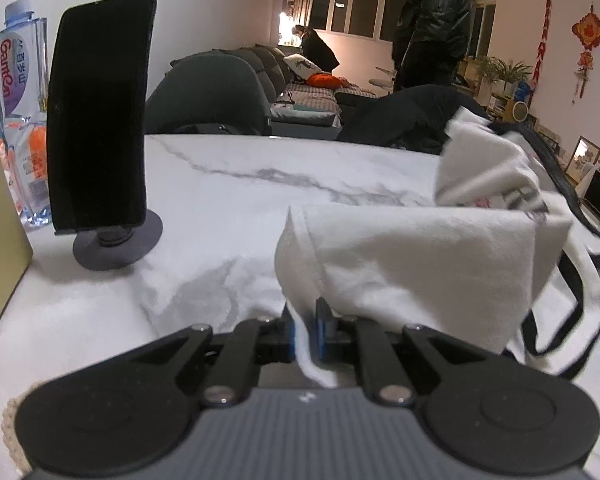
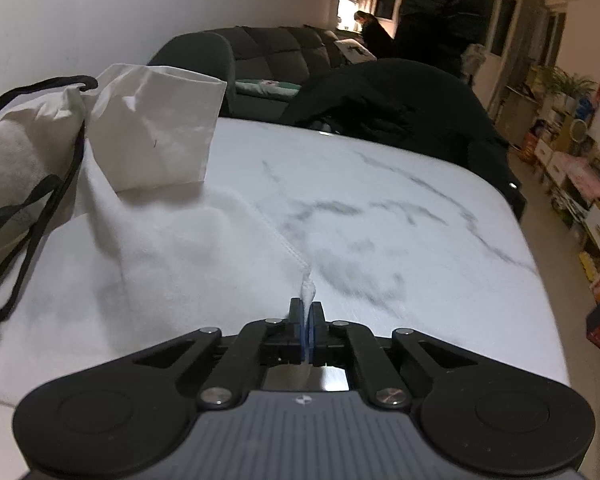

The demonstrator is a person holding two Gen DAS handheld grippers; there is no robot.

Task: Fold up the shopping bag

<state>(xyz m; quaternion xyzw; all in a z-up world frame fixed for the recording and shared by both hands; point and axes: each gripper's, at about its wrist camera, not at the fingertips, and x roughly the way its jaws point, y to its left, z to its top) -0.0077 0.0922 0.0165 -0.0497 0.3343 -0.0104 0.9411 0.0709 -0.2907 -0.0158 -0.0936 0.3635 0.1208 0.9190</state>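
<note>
A white cloth shopping bag [image 1: 420,256] with black strap handles [image 1: 580,292] lies crumpled on the marble table. My left gripper [image 1: 306,320] is shut on a corner of it, and the cloth rises in a raised fold to the right. In the right wrist view the same bag [image 2: 152,264] spreads across the left half of the table, part of it standing up at the back left, handles [image 2: 36,208] looping at far left. My right gripper [image 2: 307,322] is shut on a thin pinch of the bag's edge.
A black phone on a round stand [image 1: 100,120] and a water bottle [image 1: 16,80] stand at the table's left. A black jacket [image 2: 400,108] lies at the far edge. Chairs, a sofa and a standing person [image 1: 432,24] are beyond. Bare marble [image 2: 400,240] lies to the right.
</note>
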